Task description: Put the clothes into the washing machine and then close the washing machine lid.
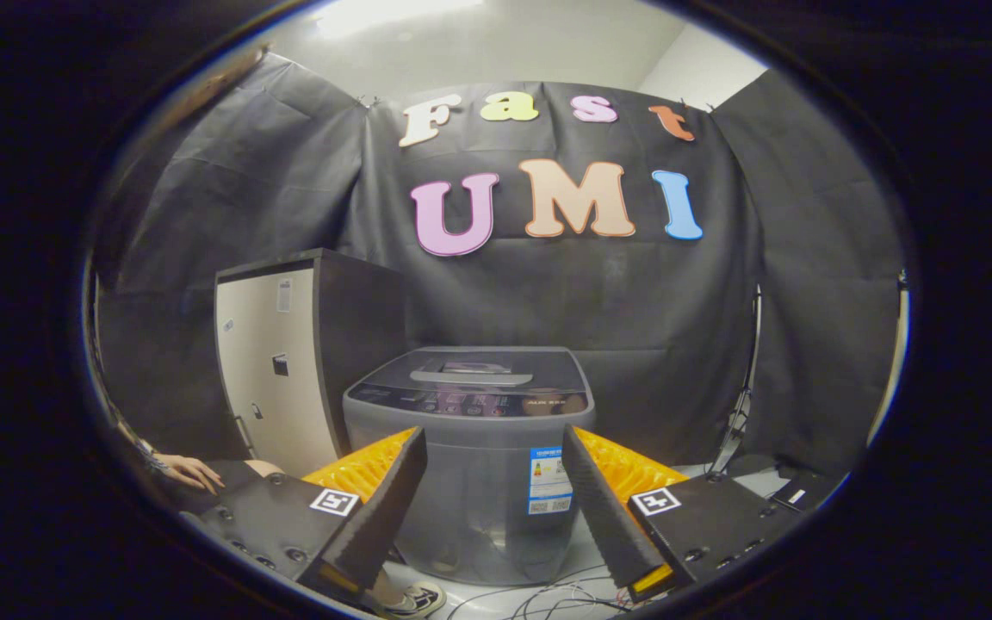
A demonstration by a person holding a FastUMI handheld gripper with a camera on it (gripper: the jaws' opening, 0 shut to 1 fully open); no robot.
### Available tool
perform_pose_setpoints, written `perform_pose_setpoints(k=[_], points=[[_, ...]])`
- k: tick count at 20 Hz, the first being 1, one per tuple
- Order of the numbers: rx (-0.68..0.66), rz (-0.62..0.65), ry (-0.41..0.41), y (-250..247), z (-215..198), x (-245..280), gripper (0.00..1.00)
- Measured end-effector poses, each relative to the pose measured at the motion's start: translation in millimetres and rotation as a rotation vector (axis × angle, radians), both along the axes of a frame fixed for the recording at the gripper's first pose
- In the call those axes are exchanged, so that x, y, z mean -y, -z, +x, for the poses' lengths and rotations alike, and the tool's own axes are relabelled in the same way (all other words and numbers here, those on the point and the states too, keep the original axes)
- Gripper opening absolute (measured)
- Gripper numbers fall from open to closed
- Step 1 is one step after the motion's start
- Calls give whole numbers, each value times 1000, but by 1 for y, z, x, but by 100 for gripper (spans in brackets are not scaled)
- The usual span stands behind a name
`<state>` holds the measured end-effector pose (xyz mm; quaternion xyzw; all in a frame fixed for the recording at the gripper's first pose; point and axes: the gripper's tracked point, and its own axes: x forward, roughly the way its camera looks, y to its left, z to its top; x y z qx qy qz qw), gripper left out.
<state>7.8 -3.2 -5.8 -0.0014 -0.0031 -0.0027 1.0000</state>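
Observation:
A grey top-loading washing machine (pixel 470 448) stands on the floor straight ahead of my gripper (pixel 492 461), its lid (pixel 472 366) lying flat and shut. My gripper is open, its two orange-and-black fingers (pixel 384 491) spread wide on either side of the machine's front, with nothing between them. The machine is some way beyond the fingertips. I can see no clothes around the machine or the fingers.
A dark cabinet with a cream door (pixel 276 370) stands left of the machine. A person's hand (pixel 195 472) rests low at the left, a shoe (pixel 414 598) below. Cables (pixel 548 598) lie on the floor in front; a stand (pixel 741 405) leans at the right.

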Motion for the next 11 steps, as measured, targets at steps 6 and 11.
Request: perform_pose_setpoints(k=[6,11], points=[[-1,0,0,0,-1,0,99],[-2,0,0,-1,0,0,99]])
